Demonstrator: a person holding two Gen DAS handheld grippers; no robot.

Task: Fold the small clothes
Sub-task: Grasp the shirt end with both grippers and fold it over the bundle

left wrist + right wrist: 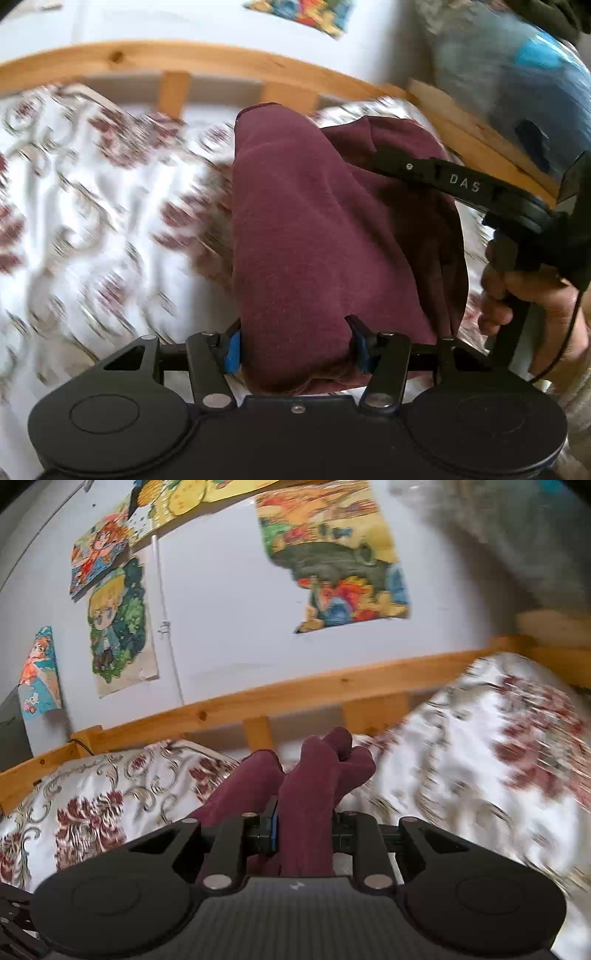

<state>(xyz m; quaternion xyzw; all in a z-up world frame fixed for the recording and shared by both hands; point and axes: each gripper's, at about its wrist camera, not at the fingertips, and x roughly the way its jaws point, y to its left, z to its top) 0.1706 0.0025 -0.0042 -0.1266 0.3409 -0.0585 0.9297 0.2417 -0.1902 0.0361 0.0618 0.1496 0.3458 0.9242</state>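
Observation:
A maroon garment (314, 236) hangs between both grippers above the floral bedspread (92, 221). My left gripper (297, 349) is shut on a wide bunch of its cloth, which fills the space between the blue-padded fingers (232, 349). In the left wrist view my right gripper (376, 155) reaches in from the right, its tip buried in the garment's far fold, a hand on its handle. In the right wrist view my right gripper (304, 830) is shut on a narrow bunched strip of the garment (310, 786), which stands up beyond the fingers.
A wooden bed rail (207, 62) (295, 694) runs along the far side of the bed against a white wall with cartoon posters (332, 557). A blue and grey bundle (517, 81) sits at the right end. The bedspread (480, 738) is rumpled.

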